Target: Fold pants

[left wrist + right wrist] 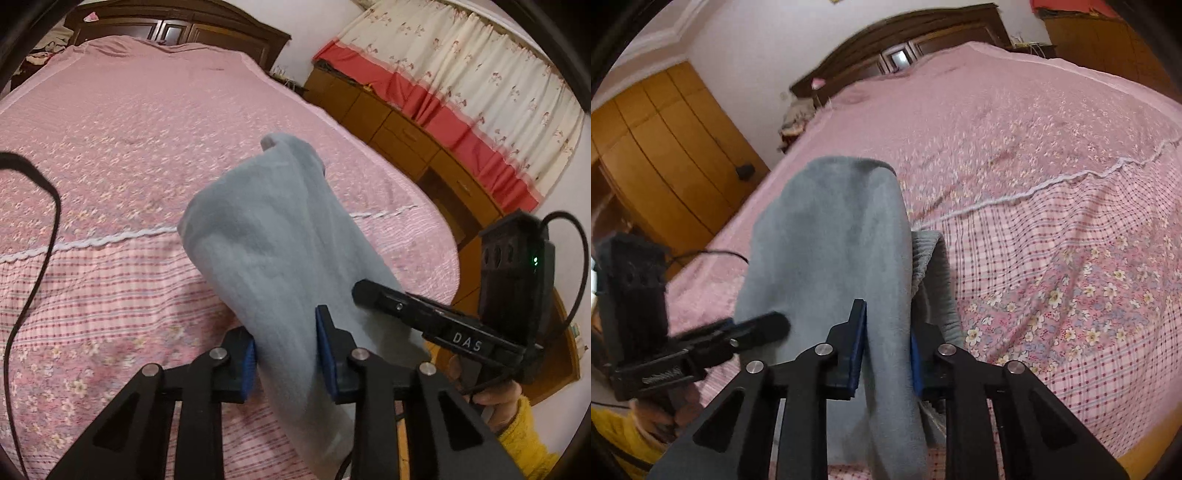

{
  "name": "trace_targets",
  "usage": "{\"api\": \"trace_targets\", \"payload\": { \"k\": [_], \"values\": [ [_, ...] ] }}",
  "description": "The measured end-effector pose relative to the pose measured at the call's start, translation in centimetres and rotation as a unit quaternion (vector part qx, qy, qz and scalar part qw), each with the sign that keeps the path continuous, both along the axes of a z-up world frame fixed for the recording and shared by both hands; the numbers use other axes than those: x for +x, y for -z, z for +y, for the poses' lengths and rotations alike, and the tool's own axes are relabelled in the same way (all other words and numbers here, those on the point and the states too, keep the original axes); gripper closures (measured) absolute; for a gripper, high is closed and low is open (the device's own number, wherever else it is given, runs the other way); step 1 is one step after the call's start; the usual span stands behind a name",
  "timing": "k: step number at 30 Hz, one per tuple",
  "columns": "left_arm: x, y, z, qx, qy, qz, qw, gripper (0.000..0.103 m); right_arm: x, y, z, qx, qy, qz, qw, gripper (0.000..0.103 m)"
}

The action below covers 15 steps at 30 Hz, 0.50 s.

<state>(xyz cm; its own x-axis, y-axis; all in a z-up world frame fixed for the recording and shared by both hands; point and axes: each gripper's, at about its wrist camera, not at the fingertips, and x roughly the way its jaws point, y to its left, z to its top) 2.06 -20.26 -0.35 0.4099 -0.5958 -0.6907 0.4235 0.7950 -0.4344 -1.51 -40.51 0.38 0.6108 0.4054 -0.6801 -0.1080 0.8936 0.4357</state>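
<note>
The grey fleece pants (273, 236) hang lifted above the bed (129, 147), bunched into a thick fold and held at one end by both claws side by side. In the left wrist view the left claw (286, 354) is closed on the fabric, its blue pads (325, 328) pressing the cloth from either side, and the garment rises away from the pads towards a rounded end up over the bedspread. Just to the right in that view, the right claw (373, 291) pokes in against the same bundle, held by a hand (491, 395) in a yellow sleeve (524, 443).

In the right wrist view the right claw (884, 354) is likewise clamped on the pants (831, 240), the cloth squeezed between its blue pads (858, 350). A ribbed grey waistband or cuff (931, 266) shows on the right side of the bundle. The left claw (761, 325) reaches in from the left and touches the fabric beside it.

The bed is covered by a pink bedspread (1052, 166) with small flowers and a checked band near its foot. A dark wooden headboard (177, 26) stands at the far end. Wooden cabinets (406, 129) run beneath a flowered curtain (461, 62) with a red border, and a wooden wardrobe (665, 147) stands on the other side of the room.
</note>
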Motion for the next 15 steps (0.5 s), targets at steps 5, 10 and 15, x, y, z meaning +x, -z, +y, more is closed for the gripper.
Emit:
{"api": "trace_targets", "payload": {
  "k": [5, 10, 15],
  "values": [
    [0.3, 1.8, 0.2, 0.016, -0.011, 0.025, 0.9995, 0.071, 0.9, 0.8, 1.3, -0.058, -0.003, 0.01, 0.998, 0.064],
    [0.1, 2.3, -0.2, 0.022, -0.013, 0.022, 0.9994, 0.07, 2.1, 2.2, 1.3, -0.073, -0.003, 0.024, 0.997, 0.046],
    [-0.1, 1.8, -0.7, 0.008, -0.008, 0.019, 0.9998, 0.07, 2.0, 2.0, 1.6, -0.047, -0.008, 0.003, 0.999, 0.072]
  ]
}}
